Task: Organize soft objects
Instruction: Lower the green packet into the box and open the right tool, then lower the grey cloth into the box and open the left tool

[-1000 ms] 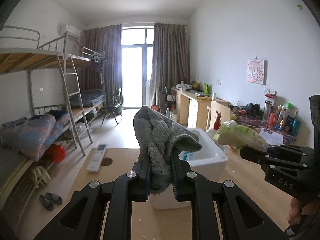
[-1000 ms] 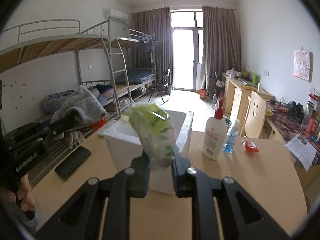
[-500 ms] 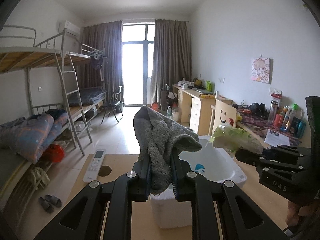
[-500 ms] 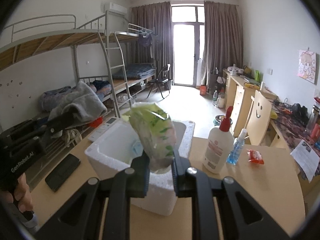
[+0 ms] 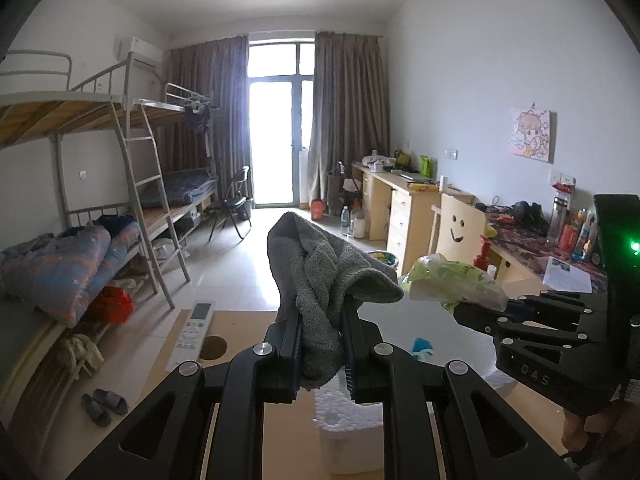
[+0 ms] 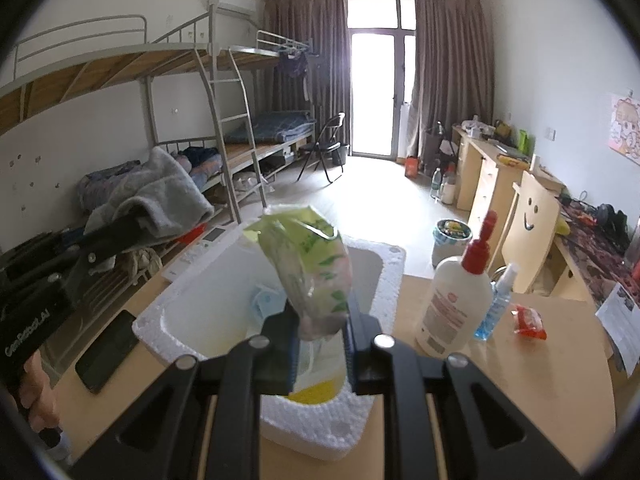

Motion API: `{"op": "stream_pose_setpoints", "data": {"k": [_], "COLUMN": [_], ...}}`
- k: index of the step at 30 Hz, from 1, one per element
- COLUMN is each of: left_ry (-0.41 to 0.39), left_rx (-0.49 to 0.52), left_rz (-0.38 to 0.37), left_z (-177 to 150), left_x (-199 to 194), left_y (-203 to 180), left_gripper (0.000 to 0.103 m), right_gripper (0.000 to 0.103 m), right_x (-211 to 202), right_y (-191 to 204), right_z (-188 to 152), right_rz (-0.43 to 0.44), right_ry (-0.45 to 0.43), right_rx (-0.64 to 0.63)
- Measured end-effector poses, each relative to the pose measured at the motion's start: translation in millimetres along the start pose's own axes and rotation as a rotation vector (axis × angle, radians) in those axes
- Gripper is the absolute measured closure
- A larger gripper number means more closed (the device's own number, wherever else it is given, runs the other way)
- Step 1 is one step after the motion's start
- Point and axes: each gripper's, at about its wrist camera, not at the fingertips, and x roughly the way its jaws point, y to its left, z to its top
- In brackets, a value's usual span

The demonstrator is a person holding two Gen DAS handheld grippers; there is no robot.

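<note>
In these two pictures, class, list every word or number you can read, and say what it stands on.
"GenRobot.AI": side of the left gripper, seen from the right wrist.
"D45", perhaps "DAS": body of the right gripper, seen from the left wrist.
White pump bottle label, remote control buttons, green pack print: too blurred.

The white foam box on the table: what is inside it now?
In the foam box lie a blue-and-white item and something yellow near the front wall. The right claw and its green packet cover the middle; the rest is hidden.
</note>
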Motion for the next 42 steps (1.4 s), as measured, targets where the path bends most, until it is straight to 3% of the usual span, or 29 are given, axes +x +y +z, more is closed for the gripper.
{"op": "stream_pose_setpoints", "data": {"k": [15, 18, 20, 22, 23, 25, 29, 42], "left_ry": [0.003, -0.001, -0.005, -0.009, -0.010, -0.009, -0.001, 0.015], "left_rx": [-0.015, -0.019, -0.023, -0.024, -0.026, -0.031, -0.031, -0.017], "left_rz": [0.054, 0.057, 0.058, 0.059, 0.061, 0.061, 0.067, 0.010], "left_z": [-4.3, -4.6, -4.7, -4.3, -4.3, -4.6, -5.0, -1.5], "left_x": [-4.9, -6.7, -8.6, -9.8, -10.1, -10.6, -9.4, -1.1], "left_y": [16.0, 18.2, 19.0, 19.5, 19.8, 20.1, 17.2, -4.3], "left_gripper": [0.085, 0.085, 0.085, 0.085, 0.085, 0.085, 0.085, 0.085], "right_gripper": [0.081, 0.070, 0.056, 0.028, 0.018, 0.009, 0.000, 0.000], "right_x": [29.4, 32.8, 32.4, 31.6, 30.9, 27.8, 19.5, -9.1], "right_y": [11.8, 10.3, 9.1, 10.5, 11.8, 14.5, 13.0, -9.4], "right_z": [7.7, 9.8, 9.4, 7.5, 6.6, 4.5, 3.3, -0.8], "right_rz": [0.064, 0.070, 0.065, 0.048, 0.042, 0.038, 0.055, 0.004], "right_ry": [0.048, 0.066, 0.065, 0.065, 0.063, 0.059, 0.034, -0.011], "right_rx": [-0.010, -0.011, -0.012, -0.017, -0.023, -0.046, -0.045, 0.001]}}
